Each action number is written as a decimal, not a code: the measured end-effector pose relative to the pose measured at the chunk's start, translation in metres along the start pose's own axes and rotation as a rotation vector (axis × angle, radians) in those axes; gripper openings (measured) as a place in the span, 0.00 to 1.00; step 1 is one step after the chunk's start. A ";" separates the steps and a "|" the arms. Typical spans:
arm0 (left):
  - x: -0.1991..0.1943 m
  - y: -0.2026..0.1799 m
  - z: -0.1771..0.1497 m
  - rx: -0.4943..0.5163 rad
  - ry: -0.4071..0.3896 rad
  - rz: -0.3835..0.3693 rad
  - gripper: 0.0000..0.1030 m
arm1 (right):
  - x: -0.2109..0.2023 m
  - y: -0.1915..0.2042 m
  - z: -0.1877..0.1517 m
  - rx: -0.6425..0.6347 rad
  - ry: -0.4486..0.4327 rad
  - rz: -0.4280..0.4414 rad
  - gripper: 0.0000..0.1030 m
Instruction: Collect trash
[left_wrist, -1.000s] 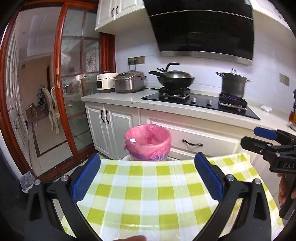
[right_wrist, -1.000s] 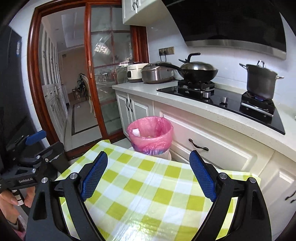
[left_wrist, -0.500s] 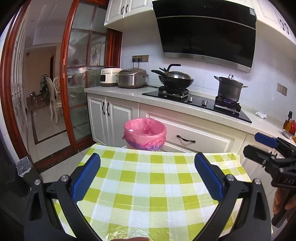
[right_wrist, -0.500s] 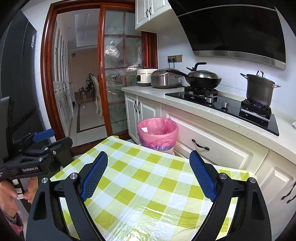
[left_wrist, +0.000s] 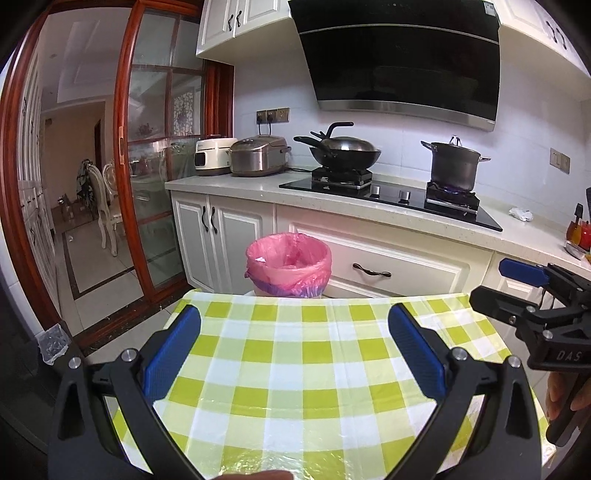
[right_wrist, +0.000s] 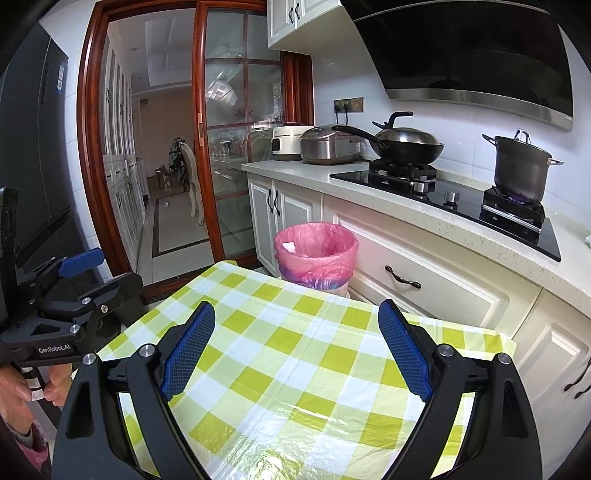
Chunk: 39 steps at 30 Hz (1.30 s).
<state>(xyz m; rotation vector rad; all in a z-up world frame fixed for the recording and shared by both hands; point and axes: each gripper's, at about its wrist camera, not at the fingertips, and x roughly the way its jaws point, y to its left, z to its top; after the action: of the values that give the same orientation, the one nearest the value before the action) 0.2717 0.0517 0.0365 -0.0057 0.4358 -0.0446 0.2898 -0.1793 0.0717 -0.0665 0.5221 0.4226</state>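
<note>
Both views drawn back, more green-checked plastic-covered surface (left_wrist: 295, 354) showing bare; left gripper (left_wrist: 293, 354) and right gripper (right_wrist: 295, 349) jaws wide, empty; pink-lined round bin (left_wrist: 288, 264) beyond; pickup likely pending.

Bright, even indoor light, sharp focus throughout, strong fisheye bending with dark vignetted corners, soft glare on the plastic tablecloth (left_wrist: 295, 369), range hood (left_wrist: 402, 55) reflecting faintly.

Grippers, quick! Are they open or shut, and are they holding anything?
Left gripper: open, holding nothing, above the checked tablecloth.
Right gripper: open, holding nothing.
</note>
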 end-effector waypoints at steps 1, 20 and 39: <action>0.000 -0.001 0.000 0.001 0.000 -0.001 0.96 | 0.000 0.000 0.000 0.000 0.000 -0.001 0.82; 0.002 -0.008 -0.002 -0.003 -0.010 -0.007 0.96 | -0.001 -0.006 -0.004 0.020 -0.018 0.003 0.82; 0.004 -0.010 -0.005 0.001 -0.008 -0.010 0.96 | 0.000 -0.005 -0.004 0.019 -0.022 0.005 0.82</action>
<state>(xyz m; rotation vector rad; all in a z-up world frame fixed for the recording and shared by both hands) 0.2724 0.0412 0.0307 -0.0072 0.4280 -0.0542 0.2895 -0.1849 0.0681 -0.0424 0.5048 0.4225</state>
